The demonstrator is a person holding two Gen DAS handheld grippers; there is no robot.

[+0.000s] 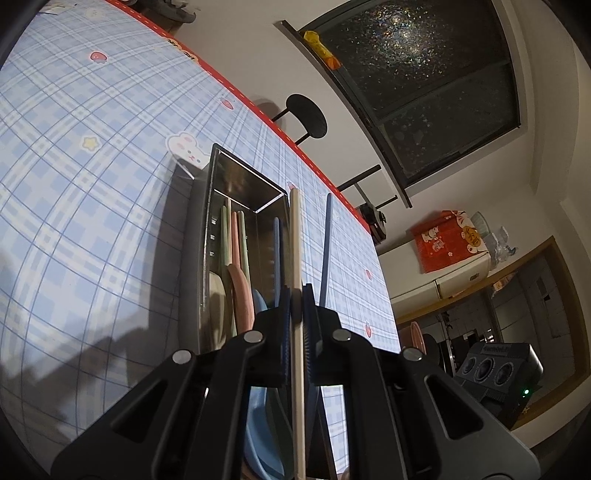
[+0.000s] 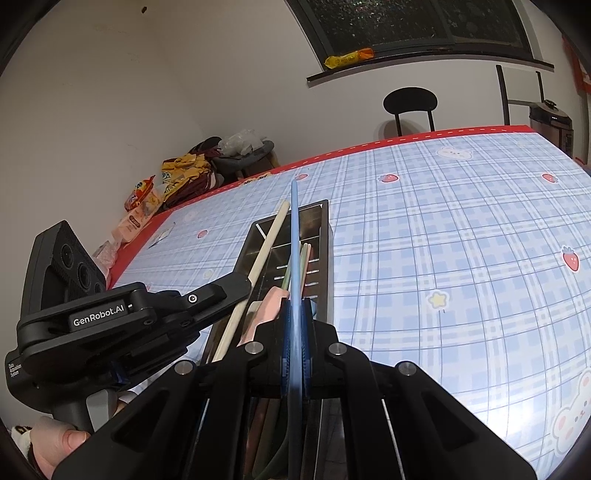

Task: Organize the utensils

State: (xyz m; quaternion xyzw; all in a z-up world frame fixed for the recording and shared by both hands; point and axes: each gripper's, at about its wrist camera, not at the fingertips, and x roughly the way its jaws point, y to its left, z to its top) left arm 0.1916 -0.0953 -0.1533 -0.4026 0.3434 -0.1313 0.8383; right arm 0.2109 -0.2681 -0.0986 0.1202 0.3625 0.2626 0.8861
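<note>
Blue-plaid tablecloth with strawberry and bunny prints and a red border covers the table, under a white wall; metal utensil holder lies on it, in the right wrist view running from 6 toward 12 o'clock; inside the holder: pink spoon, beige spoon, green handle, light blue spoon bowl nearest the camera.

Left gripper clenched on a cream utensil handle, which rises toward 12 o'clock over the holder's right edge; in the right wrist view the same handle leans toward 11 o'clock across the holder's left rim, touching it or not cannot be told.

Right gripper clamped on a light blue utensil handle, pointing to 12 o'clock above the holder's middle; in the left wrist view it shows as a dark blue stick at 1 o'clock of the cream one.

Further out: black chair at 1 o'clock beyond the table's far edge; dark window at 12 with a yellow snack pack on its sill; snack bags at 9 o'clock off the table's left corner; person's fingers at 7 o'clock around the left gripper's grip.
</note>
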